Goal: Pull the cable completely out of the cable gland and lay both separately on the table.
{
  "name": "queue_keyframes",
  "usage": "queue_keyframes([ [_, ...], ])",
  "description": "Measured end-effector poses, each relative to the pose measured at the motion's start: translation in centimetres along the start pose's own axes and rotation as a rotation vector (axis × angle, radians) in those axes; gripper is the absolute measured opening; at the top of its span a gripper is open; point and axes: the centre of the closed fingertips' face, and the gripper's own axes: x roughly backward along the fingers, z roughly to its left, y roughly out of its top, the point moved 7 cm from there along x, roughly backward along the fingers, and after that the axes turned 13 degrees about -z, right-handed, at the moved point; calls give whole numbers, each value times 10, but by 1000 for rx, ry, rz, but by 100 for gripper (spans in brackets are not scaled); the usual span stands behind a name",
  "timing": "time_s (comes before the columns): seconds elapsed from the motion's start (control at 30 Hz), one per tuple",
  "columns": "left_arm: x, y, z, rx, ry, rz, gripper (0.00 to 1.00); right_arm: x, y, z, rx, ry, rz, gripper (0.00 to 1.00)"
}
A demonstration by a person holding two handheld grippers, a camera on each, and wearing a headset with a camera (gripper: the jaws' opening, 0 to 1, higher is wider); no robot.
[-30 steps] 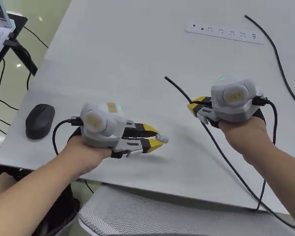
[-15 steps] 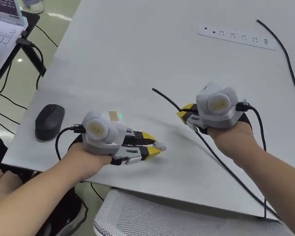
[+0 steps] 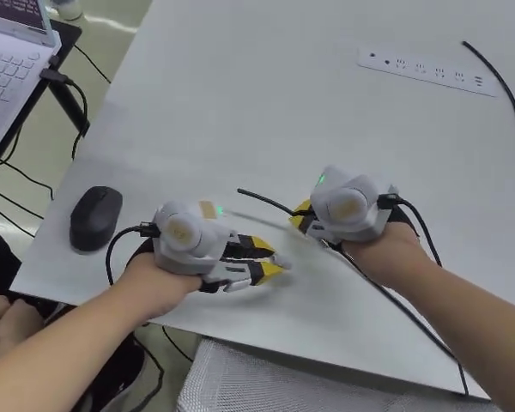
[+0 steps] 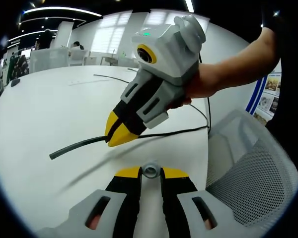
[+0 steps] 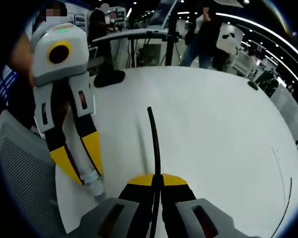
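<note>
My left gripper (image 3: 273, 260) is shut on a small grey cable gland (image 3: 281, 257) just above the white table (image 3: 240, 103). The gland (image 4: 150, 170) sits between the yellow tips of that gripper (image 4: 150, 174). A little to its right, my right gripper (image 3: 299, 217) is shut on a thin black cable (image 3: 262, 200). The cable's free end lies on the table, apart from the gland. In the right gripper view the cable (image 5: 154, 144) runs straight ahead from the shut right gripper (image 5: 156, 179), with the left gripper (image 5: 79, 171) and gland (image 5: 92, 186) to its left.
A black mouse (image 3: 94, 219) lies near the table's left edge. A white power strip (image 3: 429, 70) and another black cable (image 3: 498, 77) lie at the far right. A laptop (image 3: 9, 51) stands off the table at left. A mesh chair (image 3: 309, 386) is below the front edge.
My right gripper has moved left with the cable, closer to the left gripper. The left gripper has kept its hold on the gland. The head camera has shifted.
</note>
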Motion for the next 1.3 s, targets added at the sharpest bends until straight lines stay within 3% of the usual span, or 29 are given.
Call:
queue_keyframes([
  [0.27,-3,-5,2,2,-5,-1,15,-12,1,6,28,37,18,0],
  [0.7,-5,-16,6,13,11,10,15,-17,-3,10,32,59,36,0],
  [0.93,-3,-25,5,5,20,38,15,-19,-6,14,47,74,52,0],
  [1.3,-4,-28,4,-19,25,64,16,-19,-7,14,45,79,48,0],
])
